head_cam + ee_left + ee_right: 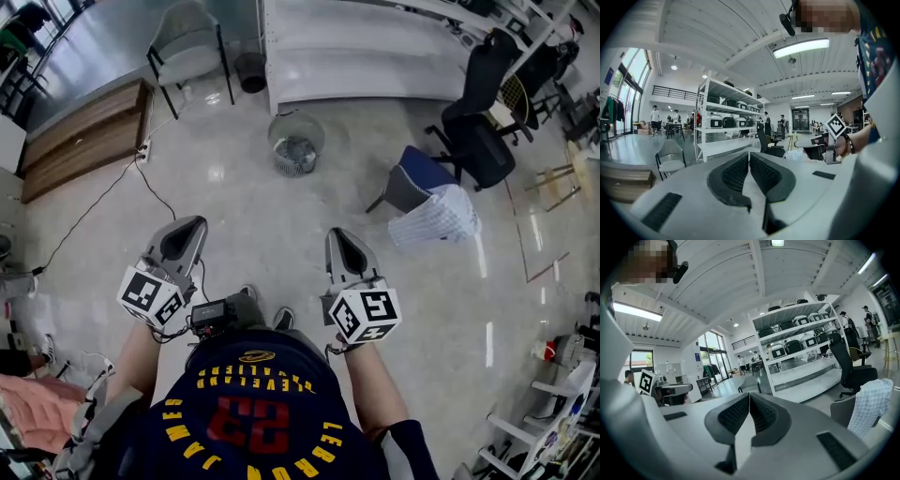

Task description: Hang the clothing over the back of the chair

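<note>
Open floor (262, 211) stretches ahead of the person, edged by a wire basket (296, 143) and a long shelf unit (366, 47) beyond. The checked clothing (436, 217) drapes over the back of a grey chair (408, 190), its length falling downward, well ahead and right of the right claw (339, 236). That claw and the left claw (190, 225) are both clenched, empty.

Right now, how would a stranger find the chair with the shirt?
Find the long white shelf. By its right end stands a black office chair; beside that, nearer us, is a blue and grey chair, the only one with a checked shirt draped over it.
</note>
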### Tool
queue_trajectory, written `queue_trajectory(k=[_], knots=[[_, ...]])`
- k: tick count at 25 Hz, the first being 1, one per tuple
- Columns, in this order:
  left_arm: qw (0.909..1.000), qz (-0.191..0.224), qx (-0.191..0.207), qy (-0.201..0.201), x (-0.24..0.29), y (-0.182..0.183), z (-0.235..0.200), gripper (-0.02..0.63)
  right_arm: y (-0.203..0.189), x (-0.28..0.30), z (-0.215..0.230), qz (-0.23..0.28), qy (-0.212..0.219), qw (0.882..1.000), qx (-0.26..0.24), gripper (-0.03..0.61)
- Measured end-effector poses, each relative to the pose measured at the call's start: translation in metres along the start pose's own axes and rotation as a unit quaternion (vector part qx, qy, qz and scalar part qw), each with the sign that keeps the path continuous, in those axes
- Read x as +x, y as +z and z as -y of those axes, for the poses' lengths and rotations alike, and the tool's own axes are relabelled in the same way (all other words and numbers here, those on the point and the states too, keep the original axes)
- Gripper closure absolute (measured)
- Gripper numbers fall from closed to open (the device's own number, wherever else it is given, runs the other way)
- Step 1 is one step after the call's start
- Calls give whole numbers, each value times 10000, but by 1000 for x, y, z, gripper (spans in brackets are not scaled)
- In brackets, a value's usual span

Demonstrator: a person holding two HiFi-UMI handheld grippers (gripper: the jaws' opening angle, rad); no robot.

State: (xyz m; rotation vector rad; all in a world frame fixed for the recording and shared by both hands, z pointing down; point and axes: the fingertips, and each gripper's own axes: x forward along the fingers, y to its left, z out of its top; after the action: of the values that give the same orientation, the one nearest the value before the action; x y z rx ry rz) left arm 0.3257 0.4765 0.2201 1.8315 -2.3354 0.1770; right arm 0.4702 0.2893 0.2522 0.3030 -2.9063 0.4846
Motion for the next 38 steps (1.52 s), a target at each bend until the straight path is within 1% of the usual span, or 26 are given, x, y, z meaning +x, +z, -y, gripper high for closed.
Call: queue_trajectory(k=[5,8,11,14,21,24,27,32,38], knots=[[9997,-25,-185,137,16,-9,-30,600,-3,30,4,-158,52,9999,8,569],[9997,-13,-214,84,40,-11,-48,600,0,55,15,-201,2,9998,1,569],[9998,-57,-197,-20,68,-12,-70,600,8,83,32,-203,-164,9997,-1,569],[9995,-116,-272,-108,88,-17,-104,600,16,116,42,-208,-363,9991,-16,569],[9985,-161,-491,-186,130,-19,-206,600,39,201,49,-287,-808,9963,3,569],[9981,-156,-532,-278,147,-23,-238,600,44,233,47,-293,-908,9954,-15,569],[9975,-170,-556,-399,162,-25,-260,600,48,259,47,-279,-1001,9946,26,569],[9969,-203,-576,-489,182,-23,-290,600,52,299,47,-373,-947,9948,97,569],[9969,-282,-553,-487,216,-29,-316,600,38,345,58,-528,-758,9955,189,569]])
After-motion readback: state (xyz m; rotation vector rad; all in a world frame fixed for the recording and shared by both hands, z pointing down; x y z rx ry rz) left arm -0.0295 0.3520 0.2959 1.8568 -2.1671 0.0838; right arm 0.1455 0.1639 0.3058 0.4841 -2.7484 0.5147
